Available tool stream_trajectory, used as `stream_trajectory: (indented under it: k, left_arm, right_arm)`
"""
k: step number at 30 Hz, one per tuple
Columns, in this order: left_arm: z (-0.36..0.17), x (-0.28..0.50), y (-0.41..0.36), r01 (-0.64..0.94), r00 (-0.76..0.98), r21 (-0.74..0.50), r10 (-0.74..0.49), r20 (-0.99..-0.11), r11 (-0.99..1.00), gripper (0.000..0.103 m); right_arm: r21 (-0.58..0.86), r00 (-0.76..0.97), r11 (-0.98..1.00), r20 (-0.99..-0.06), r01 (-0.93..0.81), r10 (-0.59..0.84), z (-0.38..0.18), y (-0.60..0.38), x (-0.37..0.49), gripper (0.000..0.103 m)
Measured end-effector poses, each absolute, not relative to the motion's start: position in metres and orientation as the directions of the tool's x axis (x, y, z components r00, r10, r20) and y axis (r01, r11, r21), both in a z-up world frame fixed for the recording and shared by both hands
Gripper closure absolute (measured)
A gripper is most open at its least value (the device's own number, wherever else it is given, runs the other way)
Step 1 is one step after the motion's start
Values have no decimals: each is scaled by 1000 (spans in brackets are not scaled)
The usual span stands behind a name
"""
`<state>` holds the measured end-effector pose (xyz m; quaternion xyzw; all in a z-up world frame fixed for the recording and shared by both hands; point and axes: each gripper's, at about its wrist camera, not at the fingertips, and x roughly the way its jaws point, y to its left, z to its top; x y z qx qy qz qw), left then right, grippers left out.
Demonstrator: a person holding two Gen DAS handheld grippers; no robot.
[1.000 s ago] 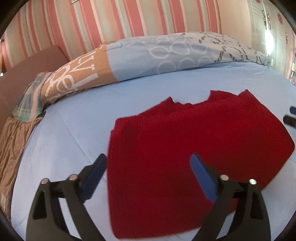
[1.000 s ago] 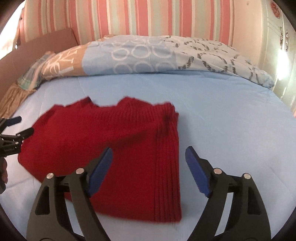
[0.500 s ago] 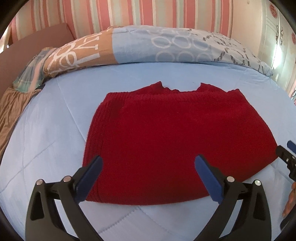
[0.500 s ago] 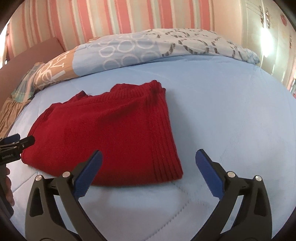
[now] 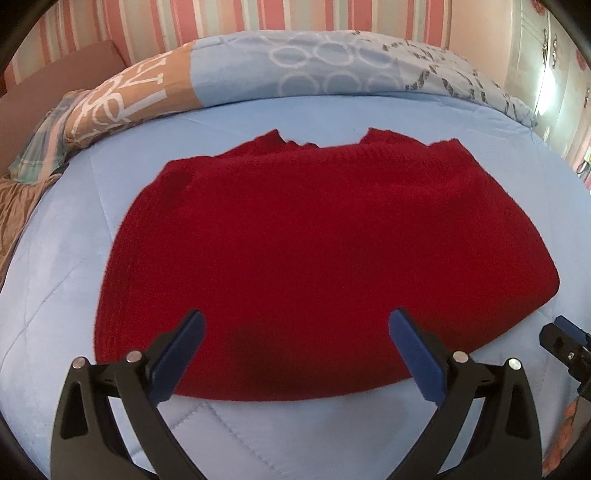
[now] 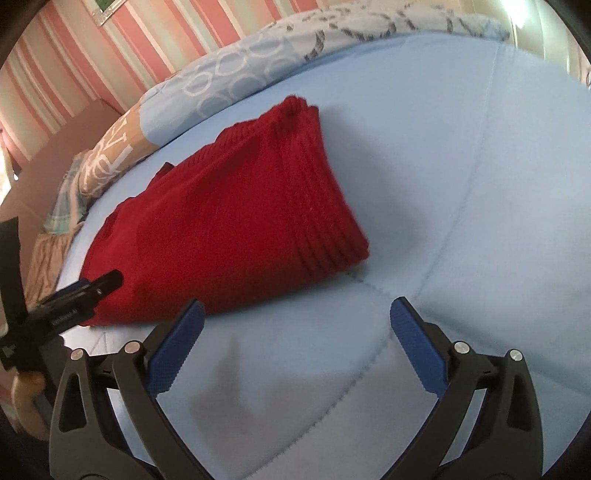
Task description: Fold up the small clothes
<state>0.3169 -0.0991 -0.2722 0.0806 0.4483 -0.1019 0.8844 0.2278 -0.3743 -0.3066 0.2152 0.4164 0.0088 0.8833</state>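
A red knitted sweater lies folded flat on the light blue bed. My left gripper is open and empty, hovering over the sweater's near edge. My right gripper is open and empty above bare sheet, just in front of the sweater, whose ribbed hem points to the right. The left gripper's tip shows at the sweater's left end in the right wrist view; the right gripper's tip shows at the right edge of the left wrist view.
A patterned blue and tan duvet is bunched along the far side of the bed under a pink striped wall. A brown headboard and plaid cloth are at the left.
Both grippers have pulled back from the sweater toward the near edge of the bed. The left view is now centred on the sweater; the right gripper has swung right and tilted.
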Motion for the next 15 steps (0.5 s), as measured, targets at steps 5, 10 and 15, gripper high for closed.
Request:
stream_trajectory:
  k: [5,10,15]
  left_arm:
    - [-277,320,-99,250,569,47,-107,-816,967,3]
    - [-280,325,-96,240,560,42,-103,-822,970,3]
    - [-281,328,-94,234,560,44,-98,-822,971,3]
  right_arm:
    - [392,634,910,-740,134,225,-313,-364,251,3]
    - [390,633,913,-738,120,233,-316,-360,276,3]
    - [449,651,883,-712,135,263,-312,-366,294,9]
